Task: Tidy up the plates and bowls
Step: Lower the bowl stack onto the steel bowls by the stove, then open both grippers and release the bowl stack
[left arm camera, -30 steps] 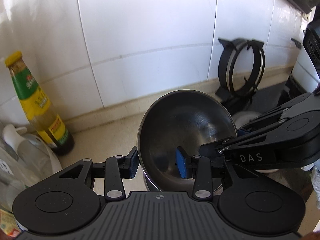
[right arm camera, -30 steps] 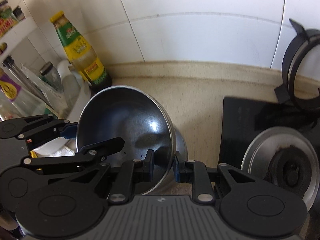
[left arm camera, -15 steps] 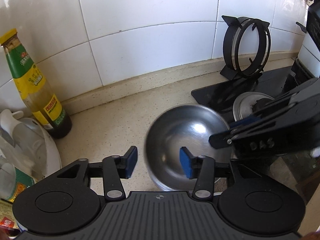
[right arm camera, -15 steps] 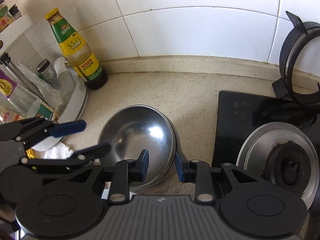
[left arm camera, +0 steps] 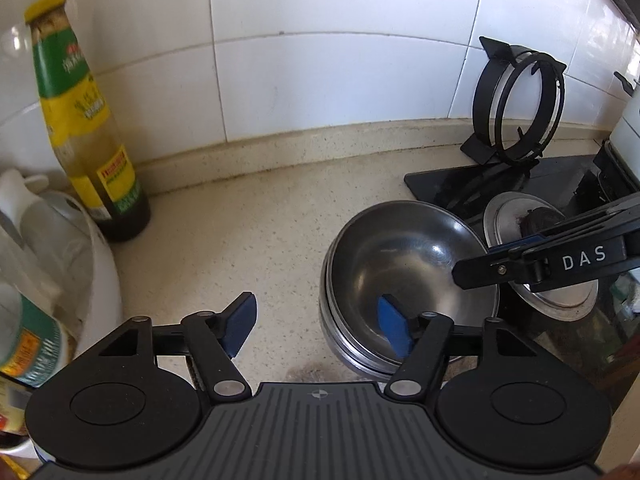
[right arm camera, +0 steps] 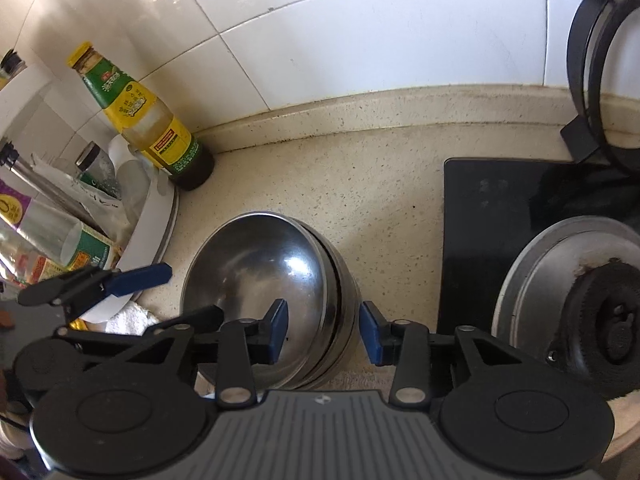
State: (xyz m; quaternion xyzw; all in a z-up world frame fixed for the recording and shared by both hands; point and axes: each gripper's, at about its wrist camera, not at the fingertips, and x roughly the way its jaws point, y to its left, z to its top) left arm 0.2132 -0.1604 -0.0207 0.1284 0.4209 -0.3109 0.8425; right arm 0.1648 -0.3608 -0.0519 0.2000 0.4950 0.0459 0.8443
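step: release/retreat | steel bowl (left arm camera: 408,268) nested on bowl stack (right arm camera: 340,320), tabletop (left arm camera: 260,232) beside hob | left tongs (left arm camera: 318,326) released, straddling near rim | right tongs (right arm camera: 322,330) released around rim | advice: lift straight up, don't snag rim

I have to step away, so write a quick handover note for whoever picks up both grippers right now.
Left gripper: open, empty, one finger over the bowl stack's rim.
Right gripper: open, empty, straddling the stack's right rim.
Steel bowls: nested upright on the countertop beside the stove.
Done: top bowl sits in the stack.
Left: no plates in view; look for remaining dishes.
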